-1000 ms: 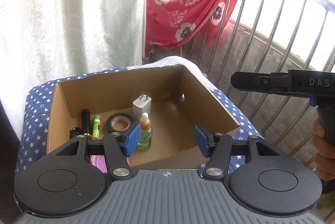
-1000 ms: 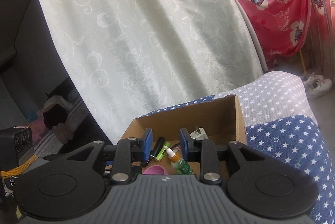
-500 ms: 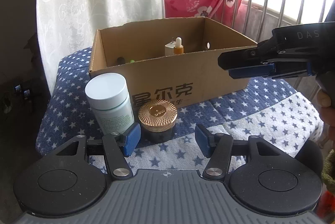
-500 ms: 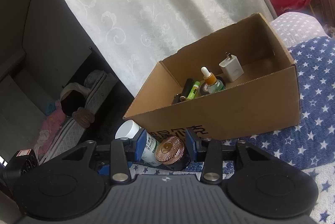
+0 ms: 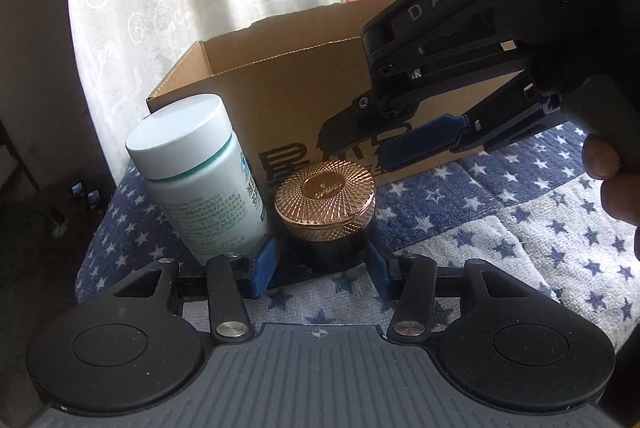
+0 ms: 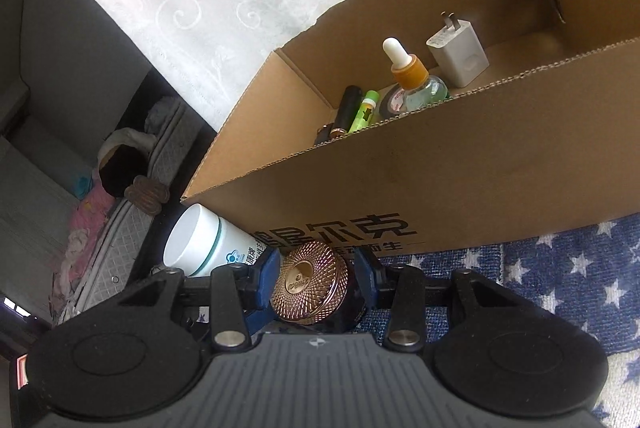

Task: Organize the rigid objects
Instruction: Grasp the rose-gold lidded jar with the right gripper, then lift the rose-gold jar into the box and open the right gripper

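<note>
Right now the gold-lidded jar (image 5: 325,202) stands on the star-print cloth (image 5: 500,228), just before the cardboard box (image 5: 296,100) and beside the white bottle (image 5: 200,180). Both the left gripper (image 5: 322,268) and right gripper (image 6: 316,278) straddle it, jaws spread, contact unclear.

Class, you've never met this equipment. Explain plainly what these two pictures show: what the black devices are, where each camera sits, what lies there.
A person holds tongs in each hand; a camera rides on each, looking along its fingers. One picture is from the left tongs, the other from the right tongs. On a star-patterned cloth stand a white bottle and a gold-lidded jar, before a cardboard box holding a dropper bottle. Both tongs are open near the jar; nothing is held.
</note>
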`<act>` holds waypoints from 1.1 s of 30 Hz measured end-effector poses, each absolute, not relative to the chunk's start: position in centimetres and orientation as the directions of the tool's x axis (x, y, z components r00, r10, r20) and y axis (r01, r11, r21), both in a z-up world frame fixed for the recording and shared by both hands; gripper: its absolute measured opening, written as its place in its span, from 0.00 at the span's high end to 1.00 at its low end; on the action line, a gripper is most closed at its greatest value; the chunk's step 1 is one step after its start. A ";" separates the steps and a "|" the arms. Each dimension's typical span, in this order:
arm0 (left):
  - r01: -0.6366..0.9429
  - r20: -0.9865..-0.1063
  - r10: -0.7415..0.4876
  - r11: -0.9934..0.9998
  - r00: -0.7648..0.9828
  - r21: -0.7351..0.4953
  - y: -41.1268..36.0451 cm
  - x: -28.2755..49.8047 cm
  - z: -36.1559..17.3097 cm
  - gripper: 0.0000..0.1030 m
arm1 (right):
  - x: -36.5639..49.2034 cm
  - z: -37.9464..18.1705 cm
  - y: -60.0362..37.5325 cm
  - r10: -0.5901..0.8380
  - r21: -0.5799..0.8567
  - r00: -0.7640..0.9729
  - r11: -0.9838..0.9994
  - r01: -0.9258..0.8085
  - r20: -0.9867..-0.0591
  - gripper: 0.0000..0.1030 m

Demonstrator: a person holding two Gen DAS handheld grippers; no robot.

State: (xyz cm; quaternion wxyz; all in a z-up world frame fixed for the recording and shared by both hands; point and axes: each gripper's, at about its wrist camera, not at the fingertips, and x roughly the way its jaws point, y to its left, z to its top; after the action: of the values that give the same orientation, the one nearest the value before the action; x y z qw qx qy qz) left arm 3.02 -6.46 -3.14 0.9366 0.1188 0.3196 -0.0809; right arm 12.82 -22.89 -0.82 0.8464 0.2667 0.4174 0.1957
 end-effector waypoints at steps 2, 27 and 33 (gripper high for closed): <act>0.231 -0.616 -0.083 0.959 0.784 0.165 -6.6 3.2 -3.2 0.53 | 13.2 -1.4 -22.9 0.560 0.626 0.567 0.774 -0.096 -0.604 0.57; 0.322 -0.599 -0.179 0.936 0.781 0.141 -8.3 1.3 -1.8 0.56 | 10.0 -0.8 -24.7 0.493 0.604 0.616 0.796 -0.035 -0.614 0.68; 0.308 -0.604 -0.163 0.941 0.780 0.143 -8.7 2.9 -1.5 0.54 | 10.6 -1.2 -24.7 0.502 0.618 0.609 0.786 -0.025 -0.614 0.67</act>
State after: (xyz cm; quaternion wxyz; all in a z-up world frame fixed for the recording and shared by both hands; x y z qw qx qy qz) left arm 2.85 -8.71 -1.52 0.9360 0.1179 0.3069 -0.1258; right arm 10.57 -24.67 -1.18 0.8495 0.2880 0.4140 0.1549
